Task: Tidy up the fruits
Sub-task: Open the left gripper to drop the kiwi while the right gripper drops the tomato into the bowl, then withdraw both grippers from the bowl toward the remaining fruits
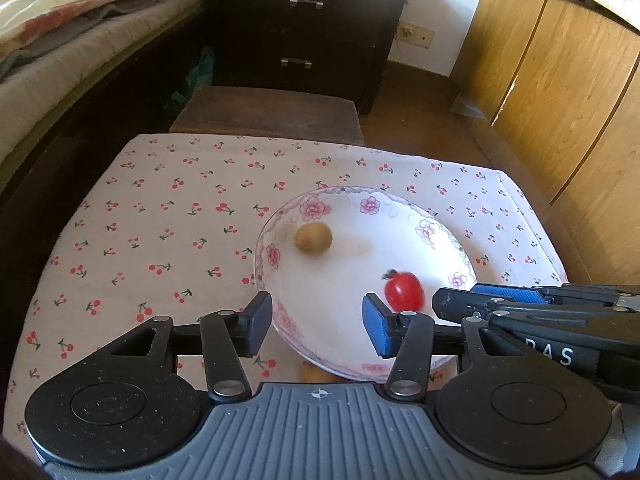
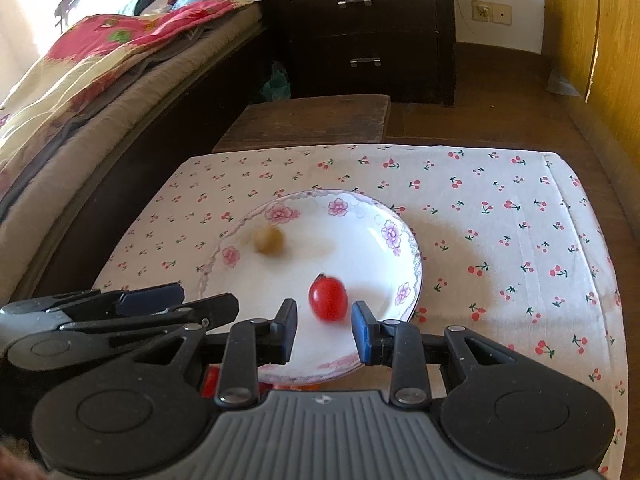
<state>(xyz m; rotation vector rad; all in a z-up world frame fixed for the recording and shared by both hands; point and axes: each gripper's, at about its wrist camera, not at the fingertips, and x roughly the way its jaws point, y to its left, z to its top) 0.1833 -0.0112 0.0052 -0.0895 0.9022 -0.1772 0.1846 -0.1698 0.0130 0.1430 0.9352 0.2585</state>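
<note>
A white plate with pink flowers on its rim (image 1: 428, 228) (image 2: 394, 236) sits on a cherry-print cloth. In it lie a small brown round fruit (image 1: 313, 238) (image 2: 269, 241) and a red cherry tomato (image 1: 404, 292) (image 2: 327, 299), both slightly blurred. My left gripper (image 1: 318, 322) is open and empty over the plate's near edge. My right gripper (image 2: 325, 330) is open and empty, just short of the tomato. Each gripper shows in the other's view, the right (image 1: 520, 308) and the left (image 2: 132, 304). A brownish fruit (image 1: 320, 374) and something red (image 2: 210, 384) peek out below the plate.
The cherry-print cloth (image 1: 160, 240) (image 2: 520, 240) covers a small table. A dark wooden stool (image 1: 272, 114) stands behind it. A bed with a flowered blanket (image 2: 80, 80) is on the left, a dark drawer cabinet (image 1: 304, 28) at the back, wooden wardrobe doors (image 1: 560, 92) on the right.
</note>
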